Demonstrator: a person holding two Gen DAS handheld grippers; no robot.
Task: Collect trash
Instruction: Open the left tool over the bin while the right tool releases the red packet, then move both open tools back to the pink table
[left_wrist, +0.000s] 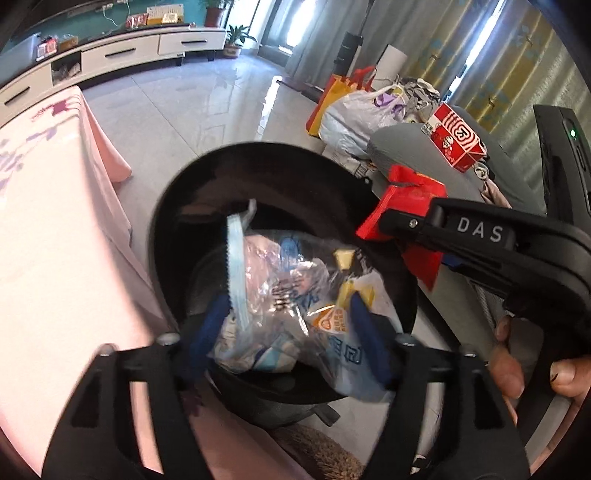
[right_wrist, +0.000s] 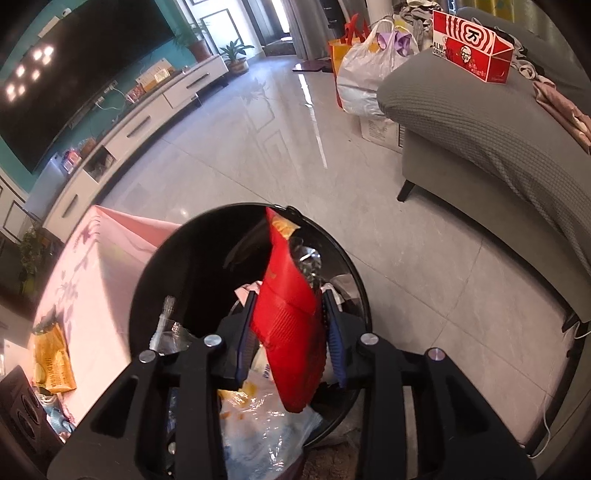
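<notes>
A round black trash bin (left_wrist: 173, 229) stands on the floor beside a pink-clothed table; it also shows in the right wrist view (right_wrist: 155, 280). My left gripper (left_wrist: 291, 325) is over the bin, its blue fingers closed on a bundle of clear and white plastic wrappers (left_wrist: 280, 295) with a light blue face mask (left_wrist: 236, 266). My right gripper (right_wrist: 288, 332) is shut on a red snack bag (right_wrist: 291, 321), held over the bin's right side. The red bag (left_wrist: 402, 195) and the right gripper's black body show at the right of the left wrist view. The wrapper bundle (right_wrist: 258, 424) lies below the red bag.
The pink tablecloth (left_wrist: 55, 240) lies left of the bin; a yellow snack bag (right_wrist: 51, 362) sits on it. A grey sofa (right_wrist: 480, 122) with a red KFC box (right_wrist: 472, 48) is to the right. Shopping bags (right_wrist: 362, 62) stand on the tiled floor. A white TV cabinet (left_wrist: 140, 48) is beyond.
</notes>
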